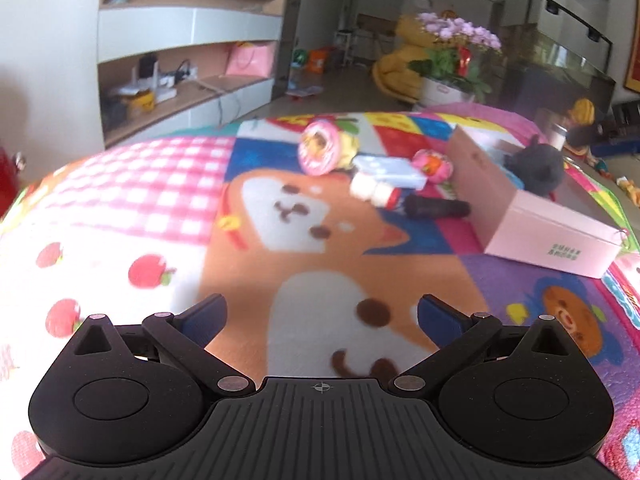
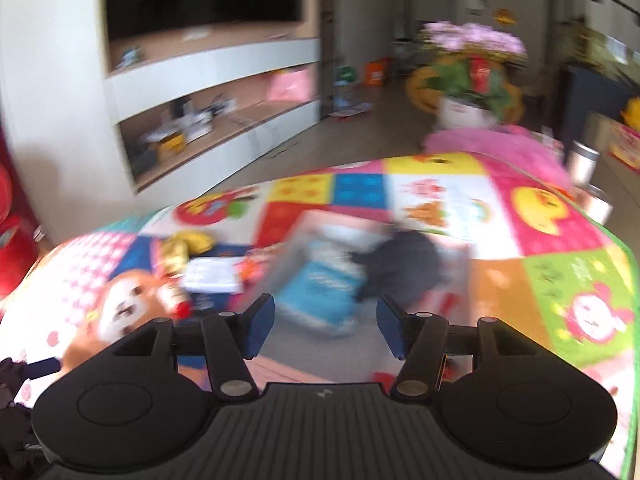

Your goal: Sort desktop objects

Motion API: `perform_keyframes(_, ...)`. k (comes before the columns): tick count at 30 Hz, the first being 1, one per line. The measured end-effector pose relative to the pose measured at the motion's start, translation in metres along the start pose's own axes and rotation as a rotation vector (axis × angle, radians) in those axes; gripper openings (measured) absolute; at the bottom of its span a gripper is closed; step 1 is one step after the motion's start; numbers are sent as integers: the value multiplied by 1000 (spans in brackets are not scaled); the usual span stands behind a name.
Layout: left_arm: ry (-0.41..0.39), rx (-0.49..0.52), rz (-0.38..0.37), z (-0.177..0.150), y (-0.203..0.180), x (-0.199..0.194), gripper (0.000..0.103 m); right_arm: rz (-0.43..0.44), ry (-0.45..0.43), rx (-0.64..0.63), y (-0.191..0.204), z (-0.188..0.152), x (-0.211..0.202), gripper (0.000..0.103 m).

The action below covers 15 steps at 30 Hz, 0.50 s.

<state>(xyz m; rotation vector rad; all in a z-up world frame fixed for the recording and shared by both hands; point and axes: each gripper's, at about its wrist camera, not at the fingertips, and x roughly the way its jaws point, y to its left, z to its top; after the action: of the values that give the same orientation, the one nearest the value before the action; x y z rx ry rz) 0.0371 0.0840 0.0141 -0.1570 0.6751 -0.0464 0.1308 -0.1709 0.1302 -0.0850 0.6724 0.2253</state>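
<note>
A pink box point(image 1: 552, 236) sits on the colourful patterned cloth point(image 1: 132, 184) at right, holding a dark plush toy point(image 1: 538, 166). Left of it lie a pink ring toy point(image 1: 320, 146), a white-blue packet point(image 1: 390, 170), a small white bottle with red cap point(image 1: 376, 192), a dark cylinder point(image 1: 436, 207) and a pink round toy point(image 1: 434, 164). My left gripper point(image 1: 320, 316) is open and empty, well short of them. My right gripper point(image 2: 325, 326) is open and empty above the box, over a blue packet point(image 2: 320, 292) and the dark plush point(image 2: 404, 268). The right wrist view is blurred.
A potted plant with purple flowers point(image 1: 456, 56) stands beyond the table's far edge. A metal cup point(image 2: 584, 166) is at the far right. White shelves point(image 1: 188, 76) with a television line the left wall.
</note>
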Motion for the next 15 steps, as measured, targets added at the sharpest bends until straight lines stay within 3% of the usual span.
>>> perform_keyframes(5, -24, -27, -35, -2, 6, -3, 103, -84, -62, -27, -15, 10, -17, 55)
perform_keyframes(6, -26, -31, -40, -2, 6, -2, 103, -104, -54, -8, -24, 10, -19, 51)
perform_keyframes(7, -27, -34, -42, -2, 6, -2, 103, -123, -34, 14, -34, 7, -20, 40)
perform_keyframes(10, -34, -43, -52, -3, 6, -3, 103, -154, 56, 85, -61, -6, -17, 26)
perform_keyframes(15, -35, -34, -56, -3, 5, -4, 103, -153, 109, 178, -87, -36, -22, 25)
